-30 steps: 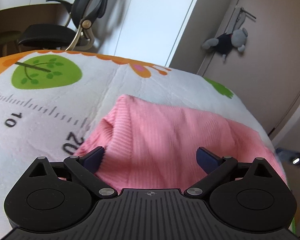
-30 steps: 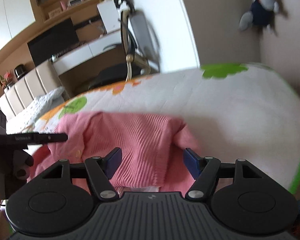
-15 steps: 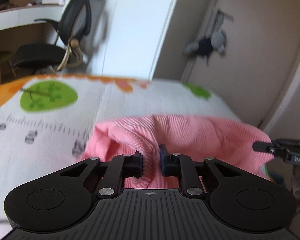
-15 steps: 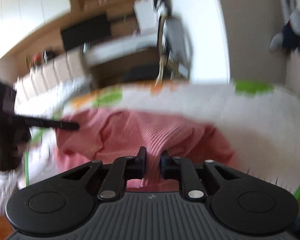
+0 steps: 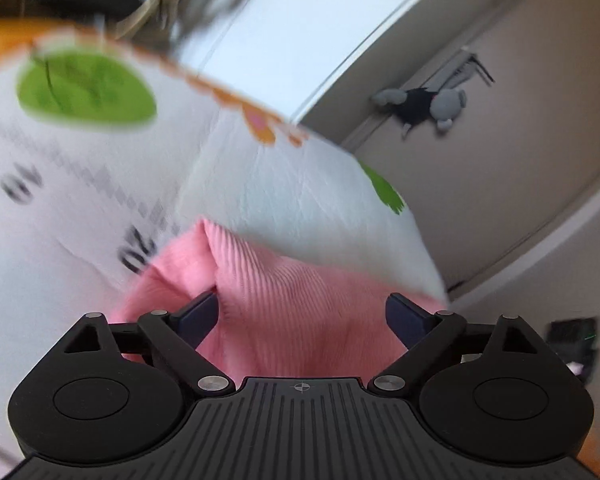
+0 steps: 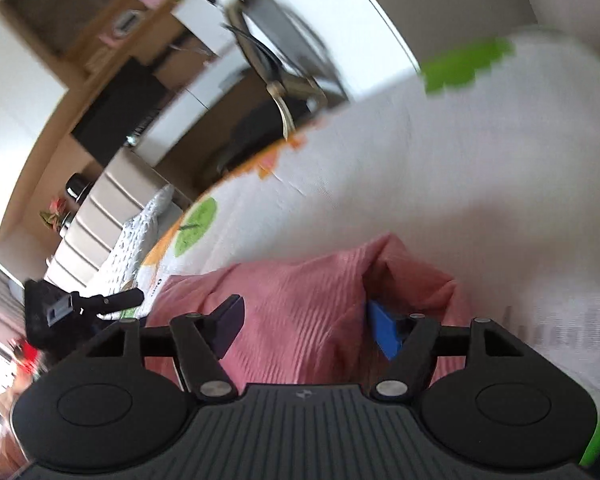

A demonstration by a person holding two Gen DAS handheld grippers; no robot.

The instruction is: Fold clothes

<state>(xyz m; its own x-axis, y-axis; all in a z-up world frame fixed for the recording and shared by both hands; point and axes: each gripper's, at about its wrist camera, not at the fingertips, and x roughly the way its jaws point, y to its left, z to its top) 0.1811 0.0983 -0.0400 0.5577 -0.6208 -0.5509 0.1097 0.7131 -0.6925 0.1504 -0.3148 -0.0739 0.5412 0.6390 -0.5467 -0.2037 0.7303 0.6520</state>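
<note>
Left wrist view is showing the printed blanket on the bed, and the pink ribbed garment is lying bunched on it at the near edge. Half a second ago both tools were pinching this knit; now they are letting it go. The left gripper is opening, its jaws already wide, with cloth between them but not pressed. In the right wrist view the right gripper is also opening above the garment. I am judging one fold as just laid down.
</note>
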